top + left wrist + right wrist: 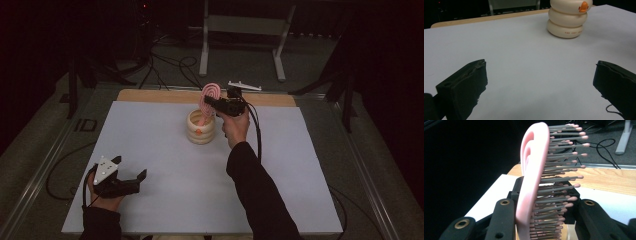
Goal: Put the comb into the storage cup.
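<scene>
Item: pink hairbrush (pixel 534 177), head clamped between right gripper (pixel 218 105) jaws, handle in the cream duck-face holder (pixel 201 127) directly beneath. Handling: lower or lift straight, avoid tipping holder. Left gripper (pixel 131 179): jaws apart, empty, well away.

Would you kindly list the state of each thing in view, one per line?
Pink hairbrush: upright, handle down inside the holder, head clamped by the right hand-held gripper.
Cream duck-faced holder: upright on the white table, open top.
Right hand-held gripper: shut on the hairbrush head.
Left hand-held gripper: jaws wide open, nothing between them, resting low over the table.
</scene>
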Demonstrator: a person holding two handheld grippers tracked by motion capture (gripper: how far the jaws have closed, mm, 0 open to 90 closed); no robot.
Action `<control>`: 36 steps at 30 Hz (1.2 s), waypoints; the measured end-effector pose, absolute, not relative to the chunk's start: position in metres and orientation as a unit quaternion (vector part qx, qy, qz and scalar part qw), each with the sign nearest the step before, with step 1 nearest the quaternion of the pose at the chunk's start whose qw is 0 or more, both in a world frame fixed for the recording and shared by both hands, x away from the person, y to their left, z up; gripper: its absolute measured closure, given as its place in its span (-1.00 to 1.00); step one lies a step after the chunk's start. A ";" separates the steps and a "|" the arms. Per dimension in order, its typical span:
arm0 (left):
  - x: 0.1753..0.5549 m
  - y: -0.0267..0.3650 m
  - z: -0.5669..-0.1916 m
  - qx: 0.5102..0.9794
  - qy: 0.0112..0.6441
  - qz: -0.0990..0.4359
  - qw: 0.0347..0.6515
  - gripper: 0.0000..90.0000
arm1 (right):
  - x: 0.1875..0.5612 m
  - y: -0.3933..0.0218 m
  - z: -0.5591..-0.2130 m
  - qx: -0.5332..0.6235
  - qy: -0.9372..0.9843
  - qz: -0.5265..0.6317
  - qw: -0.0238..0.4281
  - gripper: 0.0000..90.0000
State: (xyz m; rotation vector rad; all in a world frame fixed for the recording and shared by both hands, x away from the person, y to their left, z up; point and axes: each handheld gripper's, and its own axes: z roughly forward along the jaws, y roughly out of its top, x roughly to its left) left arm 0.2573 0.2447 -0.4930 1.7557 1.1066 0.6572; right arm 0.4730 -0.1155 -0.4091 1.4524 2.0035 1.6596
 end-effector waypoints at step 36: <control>0.257 0.243 -0.494 0.717 0.448 0.268 0.462 -0.99 | 0.475 -0.122 -0.426 0.529 0.648 0.543 0.078 0.39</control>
